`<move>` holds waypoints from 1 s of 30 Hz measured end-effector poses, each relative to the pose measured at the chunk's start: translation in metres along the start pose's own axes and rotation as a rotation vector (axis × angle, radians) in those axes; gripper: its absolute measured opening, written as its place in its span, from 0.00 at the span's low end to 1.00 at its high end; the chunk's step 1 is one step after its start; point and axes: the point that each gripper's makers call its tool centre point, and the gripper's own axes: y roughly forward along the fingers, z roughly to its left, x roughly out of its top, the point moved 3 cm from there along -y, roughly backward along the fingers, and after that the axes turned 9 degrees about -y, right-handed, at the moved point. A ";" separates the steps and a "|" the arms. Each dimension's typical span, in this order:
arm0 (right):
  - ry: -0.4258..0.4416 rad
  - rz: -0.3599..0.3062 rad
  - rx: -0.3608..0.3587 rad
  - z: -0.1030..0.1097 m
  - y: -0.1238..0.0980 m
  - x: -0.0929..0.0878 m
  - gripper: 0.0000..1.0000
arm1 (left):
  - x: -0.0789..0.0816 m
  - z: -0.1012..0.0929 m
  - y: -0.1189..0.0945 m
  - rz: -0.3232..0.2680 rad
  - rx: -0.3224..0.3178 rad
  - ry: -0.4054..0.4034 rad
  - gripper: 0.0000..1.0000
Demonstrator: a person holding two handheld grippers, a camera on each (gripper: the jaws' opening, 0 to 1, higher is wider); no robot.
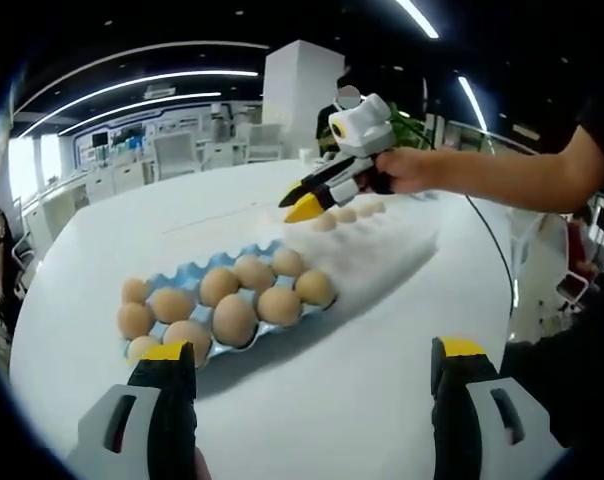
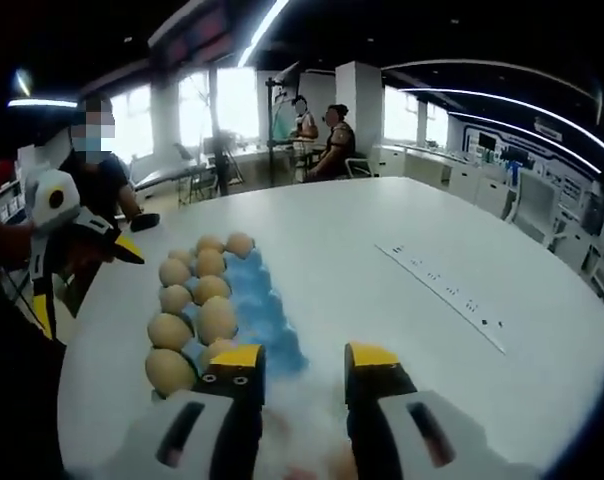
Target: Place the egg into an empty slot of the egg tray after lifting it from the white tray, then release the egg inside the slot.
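Observation:
A blue egg tray (image 1: 187, 272) lies on the white round table and holds several brown eggs (image 1: 234, 318). Its column nearest the table's middle shows bare blue slots (image 2: 264, 312). Beyond it sits the white tray (image 1: 392, 250) with a few eggs (image 1: 347, 214). My right gripper (image 1: 304, 208), held by a hand, hovers just over those eggs. In the right gripper view its jaws (image 2: 304, 360) stand open above the blurred white tray (image 2: 307, 425), nothing gripped. My left gripper (image 1: 312, 365) is wide open at the near side of the egg tray, and it appears again (image 2: 87, 280) at the left.
A thin printed strip (image 2: 442, 285) lies on the table to the right of the trays. People sit past the table's far edge (image 2: 322, 130). Desks and chairs (image 1: 177, 155) stand behind the table, and a cable (image 1: 497, 250) trails off its right side.

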 end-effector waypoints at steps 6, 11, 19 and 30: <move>-0.008 0.021 -0.014 -0.005 -0.012 -0.013 0.31 | 0.002 -0.004 0.004 0.005 -0.007 0.009 1.00; -0.006 0.040 -0.031 -0.012 -0.022 -0.025 0.31 | 0.004 -0.007 0.007 0.006 -0.011 0.014 1.00; 0.007 0.041 -0.050 -0.018 -0.031 -0.033 0.31 | 0.008 -0.013 0.015 0.014 -0.028 0.027 1.00; -0.016 0.096 -0.054 -0.022 -0.038 -0.052 0.29 | 0.010 -0.018 0.021 0.012 -0.035 0.033 1.00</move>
